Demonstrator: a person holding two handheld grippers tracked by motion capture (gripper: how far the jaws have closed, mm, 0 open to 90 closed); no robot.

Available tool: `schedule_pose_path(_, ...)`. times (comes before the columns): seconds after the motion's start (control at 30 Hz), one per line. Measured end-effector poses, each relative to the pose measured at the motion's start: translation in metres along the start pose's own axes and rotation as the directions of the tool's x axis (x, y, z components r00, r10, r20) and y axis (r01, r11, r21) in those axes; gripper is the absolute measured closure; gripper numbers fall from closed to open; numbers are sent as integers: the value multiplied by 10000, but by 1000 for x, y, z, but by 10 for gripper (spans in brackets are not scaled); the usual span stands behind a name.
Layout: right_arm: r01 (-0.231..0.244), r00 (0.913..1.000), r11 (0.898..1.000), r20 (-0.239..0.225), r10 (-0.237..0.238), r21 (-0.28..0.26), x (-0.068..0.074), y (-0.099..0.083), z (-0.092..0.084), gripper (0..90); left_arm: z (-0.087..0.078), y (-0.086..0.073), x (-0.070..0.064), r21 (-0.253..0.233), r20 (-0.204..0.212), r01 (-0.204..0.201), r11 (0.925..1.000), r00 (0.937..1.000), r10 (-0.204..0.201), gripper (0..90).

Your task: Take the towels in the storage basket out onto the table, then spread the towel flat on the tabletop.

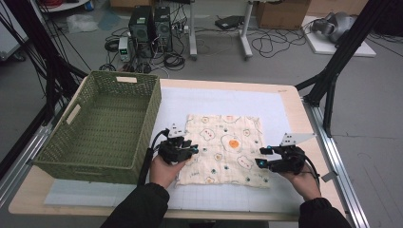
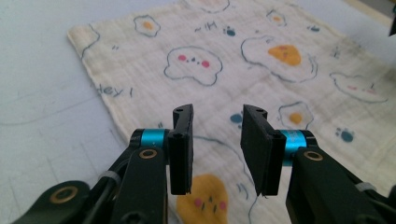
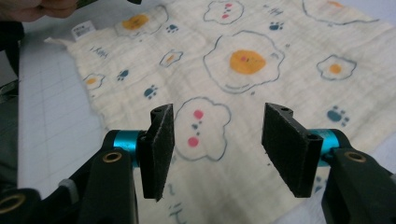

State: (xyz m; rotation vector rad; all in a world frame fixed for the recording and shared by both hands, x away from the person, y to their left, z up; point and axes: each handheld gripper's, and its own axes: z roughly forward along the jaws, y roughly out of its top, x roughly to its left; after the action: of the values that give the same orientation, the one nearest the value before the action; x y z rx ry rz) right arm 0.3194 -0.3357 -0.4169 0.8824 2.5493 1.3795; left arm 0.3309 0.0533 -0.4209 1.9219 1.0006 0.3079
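The cloth (image 1: 223, 148) lies flat on the table (image 1: 294, 109), right of the basket (image 1: 102, 126). The left claw (image 1: 193, 149) hovers over its near left edge, the right claw (image 1: 260, 156) over its near right corner. Both claws are released, with nothing between their jaws.

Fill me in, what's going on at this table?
A person holds a gripper in each hand over a cream printed cloth that lies spread flat on the table's white mat. The left gripper sits at the cloth's near left edge and the right gripper at its near right corner. Both have their jaws open with nothing between them, above the fabric rather than gripping it. A green woven basket stands empty to the left.
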Motion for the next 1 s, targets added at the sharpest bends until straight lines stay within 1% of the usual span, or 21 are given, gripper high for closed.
schedule_pose_path(0.07,-46,10000,9999,84,47,-109,-2,4,4,407,1,5,0,-33,-1,46,10000,10000,-46,625)
schedule_pose_path(0.13,30,9997,10000,232,-29,-38,-5,8,7,395,1,8,1,-127,75,174,9998,9998,-173,619)
schedule_pose_path(0.17,33,9995,10000,312,-32,-26,-6,9,9,394,1,9,1,-75,67,171,9998,9998,-170,614)
schedule_pose_path(0.23,-98,9997,9998,232,101,-159,-9,10,13,394,3,11,1,-95,43,169,9998,9998,-168,609)
schedule_pose_path(0.3,-91,9991,10000,418,91,-4,-10,11,15,391,5,13,1,-33,51,170,9999,9998,-170,609)
schedule_pose_path(0.37,-176,9990,9998,412,179,-81,-12,11,17,394,7,15,1,-39,2,144,9999,9999,-144,609)
schedule_pose_path(0.47,-112,9984,9999,562,109,54,-15,11,21,408,10,14,1,120,-8,125,9998,9999,-124,609)
schedule_pose_path(0.5,-124,9984,9998,546,117,125,-15,11,22,420,11,13,1,247,-77,87,9997,9999,-85,609)
schedule_pose_path(0.57,-14,9978,9986,668,-21,532,-16,10,26,419,12,13,1,293,-89,80,9995,9999,-78,603)
schedule_pose_path(0.6,-10,9978,9980,662,-31,625,-16,10,27,418,11,13,1,325,-105,10,9995,9999,-6,601)
schedule_pose_path(0.63,-20,9980,9970,629,-29,774,-16,9,29,420,12,13,1,316,-105,18,9995,9999,-14,601)
schedule_pose_path(0.67,75,9980,9961,617,-130,880,-15,9,30,427,12,12,1,357,-91,68,9993,9999,-64,601)
schedule_pose_path(0.73,189,9970,9930,719,-274,1168,-15,7,33,425,13,11,1,550,-146,-24,9985,9999,32,597)
schedule_pose_path(0.77,135,9974,9916,688,-225,1285,-14,5,33,425,14,11,1,614,-159,-42,9981,9999,52,596)
schedule_pose_path(0.83,183,9971,9906,708,-282,1359,-13,5,32,425,15,10,2,723,-200,-128,9973,9997,143,593)
schedule_pose_path(0.93,259,9971,9907,676,-352,1333,-12,3,29,452,16,9,4,886,-303,-97,9960,9995,124,590)
schedule_pose_path(1.0,268,9970,9892,685,-370,1440,-11,2,29,452,18,8,6,1060,-410,-80,9943,9991,124,590)
